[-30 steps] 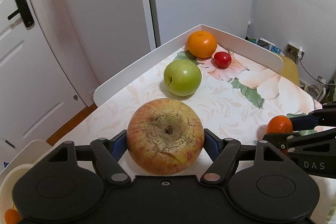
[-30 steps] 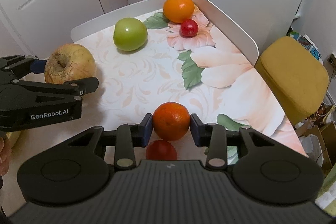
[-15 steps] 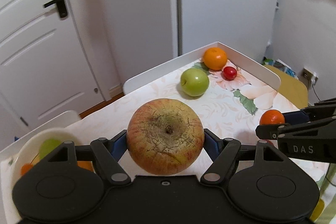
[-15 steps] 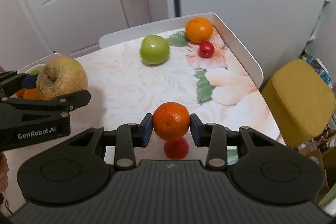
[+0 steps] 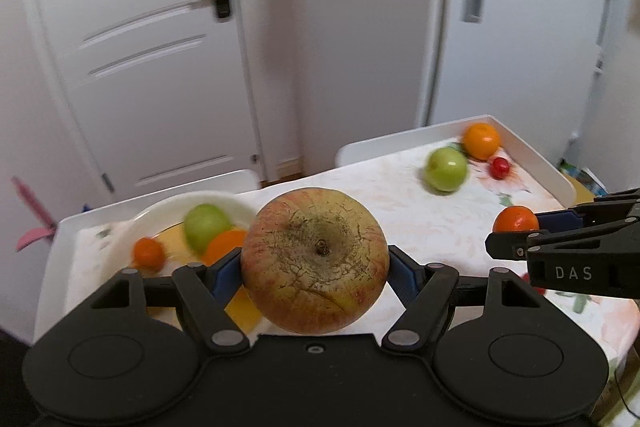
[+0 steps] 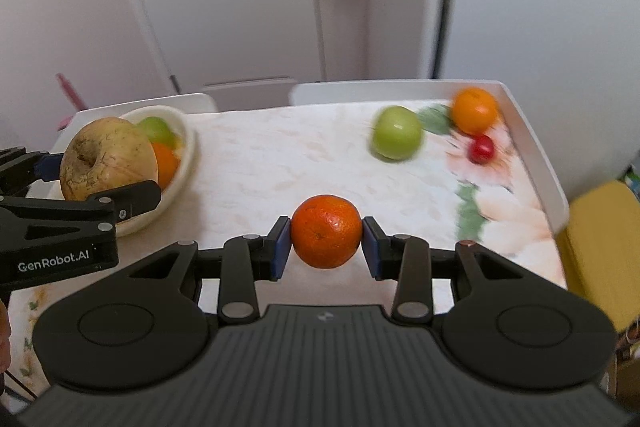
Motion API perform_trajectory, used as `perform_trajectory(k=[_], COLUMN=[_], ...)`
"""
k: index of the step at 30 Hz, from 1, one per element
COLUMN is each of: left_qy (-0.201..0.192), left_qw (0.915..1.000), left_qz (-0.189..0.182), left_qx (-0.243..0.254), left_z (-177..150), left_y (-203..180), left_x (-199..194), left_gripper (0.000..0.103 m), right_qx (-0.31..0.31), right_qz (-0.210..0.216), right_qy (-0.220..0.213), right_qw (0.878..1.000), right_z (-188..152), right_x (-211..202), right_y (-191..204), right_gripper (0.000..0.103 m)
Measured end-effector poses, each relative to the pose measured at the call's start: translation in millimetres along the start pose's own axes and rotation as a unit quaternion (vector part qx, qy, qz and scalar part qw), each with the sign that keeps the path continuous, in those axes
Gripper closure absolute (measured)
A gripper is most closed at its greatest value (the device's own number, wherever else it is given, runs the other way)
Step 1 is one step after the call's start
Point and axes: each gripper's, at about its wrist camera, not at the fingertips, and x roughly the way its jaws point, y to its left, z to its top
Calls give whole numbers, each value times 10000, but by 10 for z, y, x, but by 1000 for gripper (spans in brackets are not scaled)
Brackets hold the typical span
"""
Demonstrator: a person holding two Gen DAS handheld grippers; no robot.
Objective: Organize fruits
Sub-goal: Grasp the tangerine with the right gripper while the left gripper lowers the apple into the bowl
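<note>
A: Left wrist view. State of the left claw point(image 5: 315, 269)?

B: Clamped on a big russet apple point(image 5: 315, 261), blue pads point(image 5: 224, 273) pressed to both its sides, the apple held clear above the desk point(image 5: 392, 195). Ahead and to its left sits a white bowl point(image 5: 160, 211) with a green apple point(image 5: 206, 225) and two oranges point(image 5: 148, 253) inside. To its right, the right claw point(image 5: 516, 233) holds a tangerine point(image 5: 515, 219).

A: Right wrist view?

B: The right claw point(image 6: 326, 243) is closed on the tangerine point(image 6: 326, 231), pads touching both sides, lifted off the desk point(image 6: 280, 163). Far ahead to its right, a green apple point(image 6: 397, 133), an orange point(image 6: 474, 111) and a small red fruit point(image 6: 481, 149) lie near the desk's raised edge. To its left, the left claw point(image 6: 100, 171) holds the russet apple point(image 6: 106, 157) beside the bowl point(image 6: 182, 151).
</note>
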Motion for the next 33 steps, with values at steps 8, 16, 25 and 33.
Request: perform_trajectory(k=[8,16,25,33], left_qy=[69,314,614,513], left_qw=[9976,9947,9951,9962], left_qz=[554,742,585,574], left_qx=[-404,-646,-516,-413], left_z=[-106,-228,-334,-368], left_y=[415,759,895,863], left_x=[-91,66,375,386], left_gripper=[26,26,25,13], right_qx=[-482,-706,-738,-776], right_qz=[465,661,652,639], right_qy=[-27,3,118,101], right_qw=[9978,9953,9951,9949], right_z=[157,279,370,450], right_x=[151,361,629,701], right_y=[427,735,890,936], right_gripper=[50,50,50,50])
